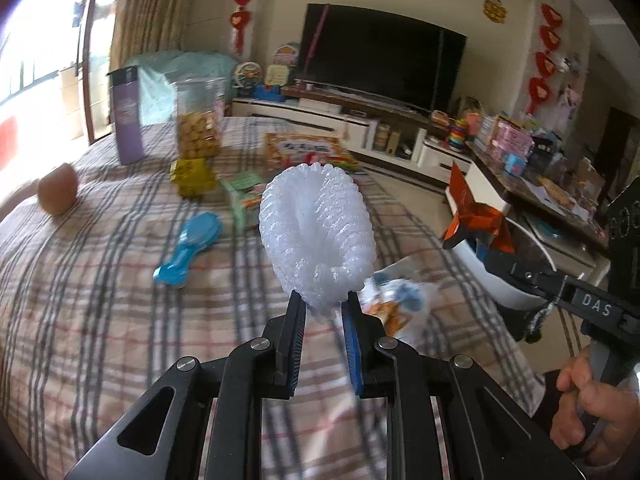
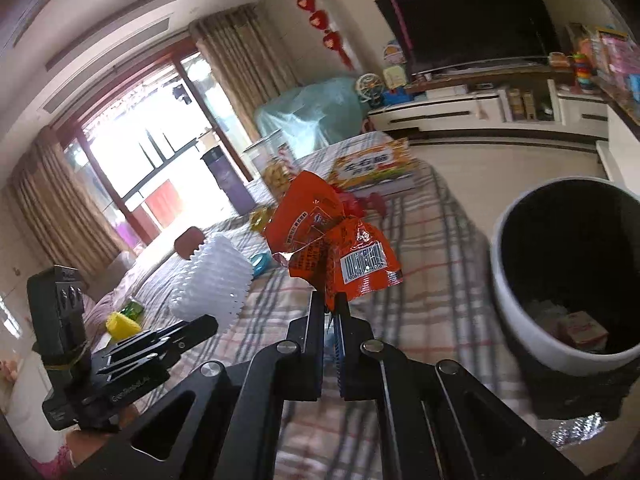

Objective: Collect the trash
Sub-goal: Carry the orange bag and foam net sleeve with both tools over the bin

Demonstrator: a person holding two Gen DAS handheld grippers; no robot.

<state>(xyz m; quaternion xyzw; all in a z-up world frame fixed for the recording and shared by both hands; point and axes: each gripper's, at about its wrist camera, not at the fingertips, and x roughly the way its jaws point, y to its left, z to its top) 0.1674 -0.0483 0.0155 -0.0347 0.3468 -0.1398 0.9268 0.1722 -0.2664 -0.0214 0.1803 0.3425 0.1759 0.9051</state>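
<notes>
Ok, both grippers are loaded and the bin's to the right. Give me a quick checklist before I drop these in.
1. Left gripper shut on the white foam net: ok, pinched at its lower end.
2. Right gripper shut on the orange wrapper: ok, held by one edge.
3. Trash bin open and with room: ok, only a few items at the bottom.
4. Either load over the bin mouth: not ok, both hang above the plaid cloth beside it.
5. Path to the bin clear: ok, nothing stands between.
6. More trash left on the cloth: cannot tell, a crumpled bag lies behind the net.
</notes>
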